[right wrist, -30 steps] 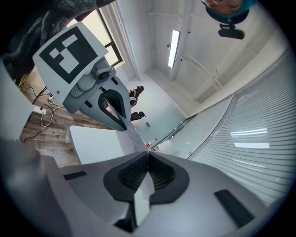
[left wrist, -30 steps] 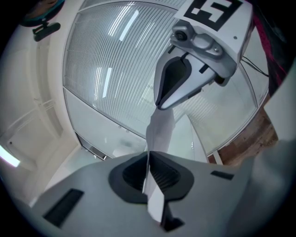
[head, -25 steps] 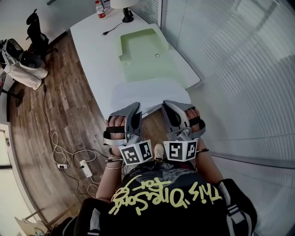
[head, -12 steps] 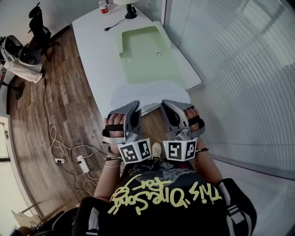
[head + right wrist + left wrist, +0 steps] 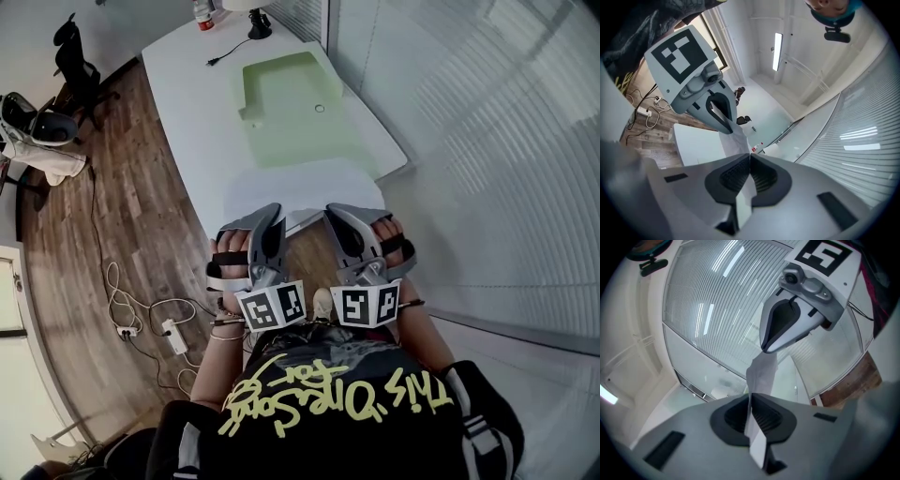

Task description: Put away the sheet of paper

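Between pinching fingers (image 5: 771,419), sheet of paper (image 5: 761,373) edge hidden

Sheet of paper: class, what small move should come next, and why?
Probably carry the sheet forward over the white table, towards the green mat; that is a guess. The left gripper and right gripper are both shut on it, side by side at the table's near end.

The sheet of paper (image 5: 300,186) lies over the near end of the bench (image 5: 187,112), its near edge pinched by the left gripper (image 5: 277,212) and the right gripper (image 5: 330,212) side by side, with a mat (image 5: 295,112) behind it, a bottle (image 5: 202,13) at the far end, and a power strip (image 5: 174,336) on the floor to the left.
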### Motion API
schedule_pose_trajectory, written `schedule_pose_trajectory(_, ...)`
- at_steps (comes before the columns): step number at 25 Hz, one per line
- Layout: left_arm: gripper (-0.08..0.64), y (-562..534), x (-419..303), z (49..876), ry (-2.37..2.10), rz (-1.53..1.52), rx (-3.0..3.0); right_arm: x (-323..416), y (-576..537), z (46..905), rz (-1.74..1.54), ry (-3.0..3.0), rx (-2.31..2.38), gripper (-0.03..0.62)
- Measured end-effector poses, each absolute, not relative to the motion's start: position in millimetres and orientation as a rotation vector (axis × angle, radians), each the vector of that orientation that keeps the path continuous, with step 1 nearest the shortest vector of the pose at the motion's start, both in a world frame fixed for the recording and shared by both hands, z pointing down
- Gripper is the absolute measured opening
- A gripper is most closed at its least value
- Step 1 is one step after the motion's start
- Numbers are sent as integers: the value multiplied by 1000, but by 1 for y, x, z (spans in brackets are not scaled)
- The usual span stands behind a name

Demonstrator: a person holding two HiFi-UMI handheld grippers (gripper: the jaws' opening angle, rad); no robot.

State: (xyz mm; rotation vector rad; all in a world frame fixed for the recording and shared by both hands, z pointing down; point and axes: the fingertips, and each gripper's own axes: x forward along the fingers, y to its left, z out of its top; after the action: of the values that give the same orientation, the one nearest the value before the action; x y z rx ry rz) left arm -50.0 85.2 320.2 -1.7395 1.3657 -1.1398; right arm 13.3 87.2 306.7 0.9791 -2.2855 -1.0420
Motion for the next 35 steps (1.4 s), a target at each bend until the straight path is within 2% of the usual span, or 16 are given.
schedule_pose_trajectory(22,9,85,-43,313,1421,-1132,-1730,21,85,300,-1084,-2300,963,8)
schedule_pose_trajectory(35,9,48,-48,321,1374,-1126,-1753,18,48,308,-1064,-2261,974,8)
